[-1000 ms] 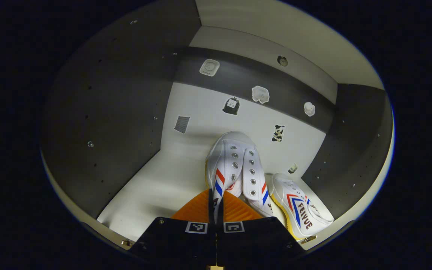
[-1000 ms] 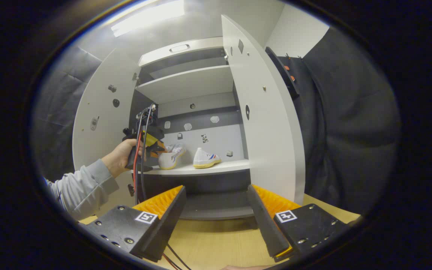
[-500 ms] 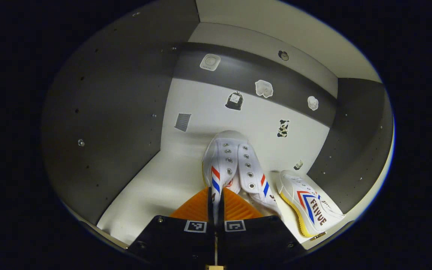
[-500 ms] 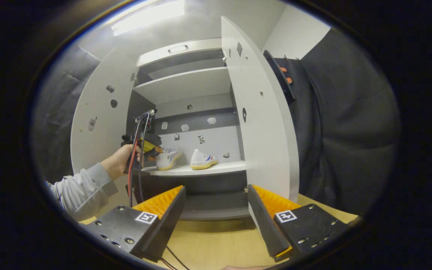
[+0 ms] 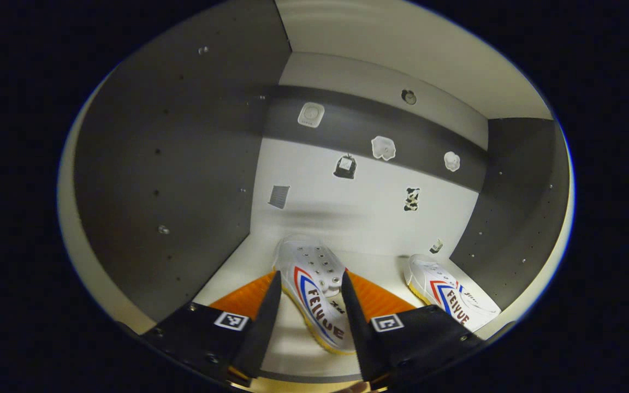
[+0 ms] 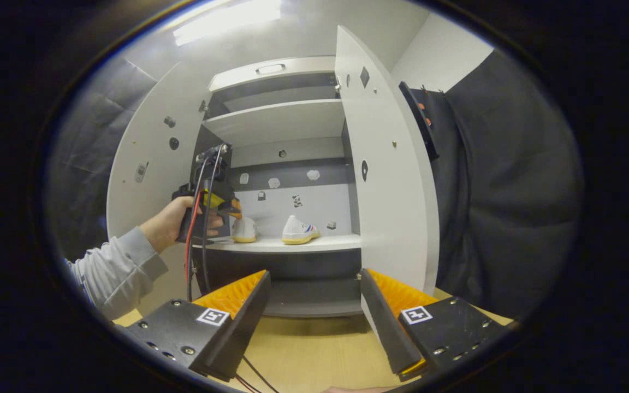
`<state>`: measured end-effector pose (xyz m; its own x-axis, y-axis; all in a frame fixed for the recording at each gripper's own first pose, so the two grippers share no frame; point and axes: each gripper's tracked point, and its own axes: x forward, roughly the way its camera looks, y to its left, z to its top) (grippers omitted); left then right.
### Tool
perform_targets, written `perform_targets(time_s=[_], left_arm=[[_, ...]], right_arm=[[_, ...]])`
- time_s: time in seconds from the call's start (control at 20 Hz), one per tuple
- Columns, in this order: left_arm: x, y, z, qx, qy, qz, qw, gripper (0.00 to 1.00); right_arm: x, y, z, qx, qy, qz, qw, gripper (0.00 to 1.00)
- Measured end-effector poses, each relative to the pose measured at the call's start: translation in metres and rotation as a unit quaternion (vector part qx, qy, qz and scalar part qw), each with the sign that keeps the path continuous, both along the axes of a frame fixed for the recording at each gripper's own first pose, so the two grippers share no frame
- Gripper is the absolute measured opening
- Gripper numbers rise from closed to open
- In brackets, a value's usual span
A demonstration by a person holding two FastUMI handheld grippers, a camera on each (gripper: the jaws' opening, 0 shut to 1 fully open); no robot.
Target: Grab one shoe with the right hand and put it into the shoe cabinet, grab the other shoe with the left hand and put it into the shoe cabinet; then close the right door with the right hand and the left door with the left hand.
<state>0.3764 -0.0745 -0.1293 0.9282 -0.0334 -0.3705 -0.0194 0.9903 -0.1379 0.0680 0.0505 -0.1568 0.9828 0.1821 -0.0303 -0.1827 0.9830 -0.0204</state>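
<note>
1. On the cabinet shelf (image 6: 292, 244), both shoes sit side by side; the second shoe (image 5: 314, 292) lies between the spread fingers of the left gripper (image 5: 308, 305), with no pad pressing it.
2. At about four o'clock in the left gripper view, the first shoe (image 5: 451, 297) rests near the right inner wall.
3. Seen from outside the cabinet, the right gripper (image 6: 314, 305) hangs with jaws wide apart, holding nothing, before the right door (image 6: 388, 164).
4. Judging by the canvas uppers, these shoes are light and soft; the stiffer heel or rubber sole edge looks the surest hold.
5. Both doors stand open; the left door (image 6: 150, 164) waits beyond the hand (image 6: 175, 218).
</note>
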Motion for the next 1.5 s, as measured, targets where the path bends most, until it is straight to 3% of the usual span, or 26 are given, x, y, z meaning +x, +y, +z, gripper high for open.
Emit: perform_targets(time_s=[0.05, 0.1, 0.2, 0.35, 0.55, 0.65, 0.75, 0.95, 1.2, 1.5], left_arm=[[-0.006, -0.001, 0.006, 0.013, -0.005, -0.004, 1.000, 0.81], [-0.018, -0.004, 0.011, 0.016, -0.010, -0.008, 1.000, 0.77], [-0.039, -0.013, 0.023, 0.021, -0.020, -0.023, 0.999, 0.79], [-0.079, -0.021, 0.041, 0.026, -0.047, -0.040, 0.998, 0.96], [-0.149, -0.036, 0.064, 0.019, -0.089, -0.074, 0.993, 0.96], [-0.183, -0.029, 0.066, 0.029, -0.105, -0.067, 0.992, 0.96], [-0.214, -0.023, 0.060, 0.038, -0.106, -0.063, 0.992, 0.96], [-0.264, -0.023, 0.043, 0.031, -0.099, -0.096, 0.990, 0.96], [-0.293, -0.018, 0.032, 0.030, -0.098, -0.120, 0.987, 0.96], [-0.309, -0.007, 0.023, 0.047, -0.108, -0.136, 0.984, 0.96]], right_arm=[[-0.001, 0.001, 0.000, -0.001, 0.000, 0.000, 1.000, 0.98], [-0.002, 0.002, 0.000, -0.001, 0.000, 0.000, 1.000, 0.98], [-0.006, 0.005, 0.001, -0.001, 0.001, 0.001, 1.000, 0.98], [-0.015, 0.008, 0.004, -0.002, 0.000, 0.002, 1.000, 0.98], [-0.030, 0.007, 0.014, -0.006, -0.004, 0.006, 1.000, 0.98], [-0.039, 0.004, 0.020, -0.005, -0.005, 0.006, 1.000, 0.98], [-0.046, -0.002, 0.024, -0.004, 0.000, 0.010, 1.000, 0.98], [-0.053, -0.036, 0.039, -0.014, 0.002, 0.004, 1.000, 0.98], [-0.040, -0.107, 0.054, -0.036, 0.019, -0.012, 0.999, 0.98], [0.000, -0.196, 0.060, -0.050, 0.056, -0.039, 0.996, 0.98]])
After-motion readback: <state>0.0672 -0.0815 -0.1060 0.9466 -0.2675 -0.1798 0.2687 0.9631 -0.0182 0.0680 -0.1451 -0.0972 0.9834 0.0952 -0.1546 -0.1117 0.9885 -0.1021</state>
